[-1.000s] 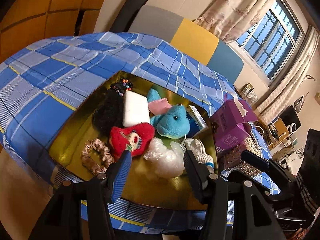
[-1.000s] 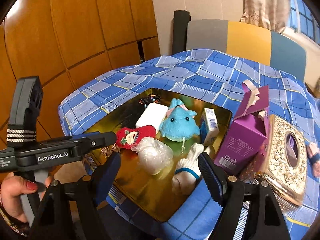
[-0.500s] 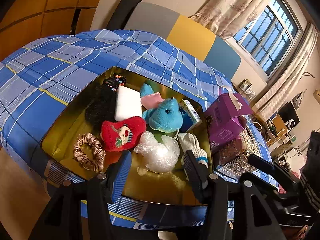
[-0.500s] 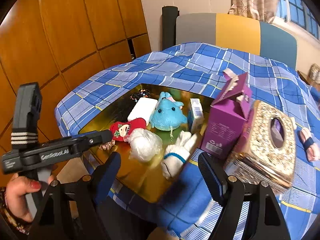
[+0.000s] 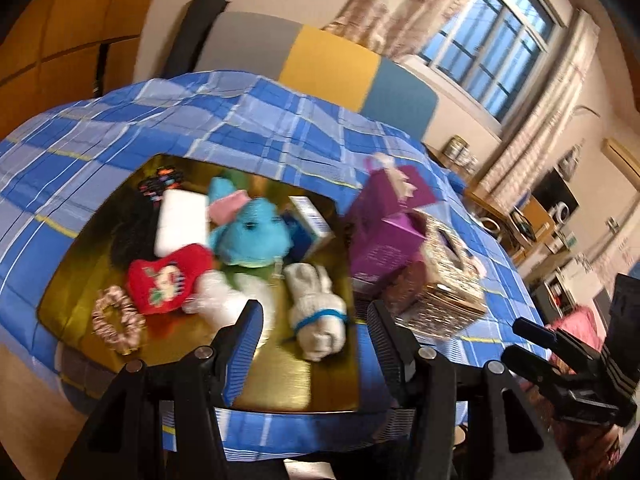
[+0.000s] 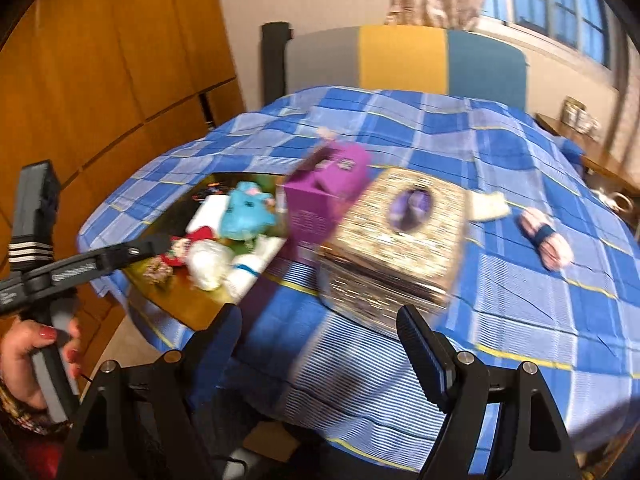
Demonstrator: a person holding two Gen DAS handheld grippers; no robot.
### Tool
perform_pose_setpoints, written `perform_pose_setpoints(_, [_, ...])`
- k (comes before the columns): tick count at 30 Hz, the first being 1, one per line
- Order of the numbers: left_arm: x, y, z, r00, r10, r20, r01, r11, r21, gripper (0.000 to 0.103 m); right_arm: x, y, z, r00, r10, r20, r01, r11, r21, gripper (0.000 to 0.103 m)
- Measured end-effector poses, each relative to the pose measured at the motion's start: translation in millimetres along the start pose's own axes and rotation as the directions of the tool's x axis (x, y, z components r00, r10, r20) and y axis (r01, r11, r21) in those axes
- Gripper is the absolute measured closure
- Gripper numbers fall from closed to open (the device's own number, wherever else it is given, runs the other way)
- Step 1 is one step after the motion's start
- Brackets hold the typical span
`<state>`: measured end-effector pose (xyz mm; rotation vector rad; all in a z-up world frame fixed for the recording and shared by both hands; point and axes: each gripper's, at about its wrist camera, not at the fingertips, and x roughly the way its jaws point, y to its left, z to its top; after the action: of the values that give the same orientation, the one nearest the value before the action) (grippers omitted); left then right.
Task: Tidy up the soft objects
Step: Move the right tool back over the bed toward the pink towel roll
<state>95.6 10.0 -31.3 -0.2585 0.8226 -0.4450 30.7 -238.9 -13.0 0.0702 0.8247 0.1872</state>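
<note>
We hover both grippers, left (image 5: 314, 328) and right (image 6: 320, 344), wide and empty above the checked table. The soft toys (image 5: 250, 232) sit heaped on the gold tray (image 5: 280, 384); a pink sock roll (image 6: 546, 242) lies well apart, sorting barely begun.

Right gripper (image 6: 320, 344) open — empty, above glittery tissue box (image 6: 394, 240)

Warm, dim indoor light; the window (image 5: 492, 52) shows blue dusk. Both fisheye views bend and darken at the corners. Motion blur smears the toys and the box (image 6: 394, 240); the gold tray (image 5: 288, 376) glares softly.
</note>
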Motion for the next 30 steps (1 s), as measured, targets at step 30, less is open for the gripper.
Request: perform_pose_setpoints(30, [46.4,-193.4,-10.4,0.955,-0.209,-0.213,0.275,0.891,0.361,0.04,59.1,-284.7,43.3,0.906,-0.415,-0.084,0.424,0.884,0.197,0.022])
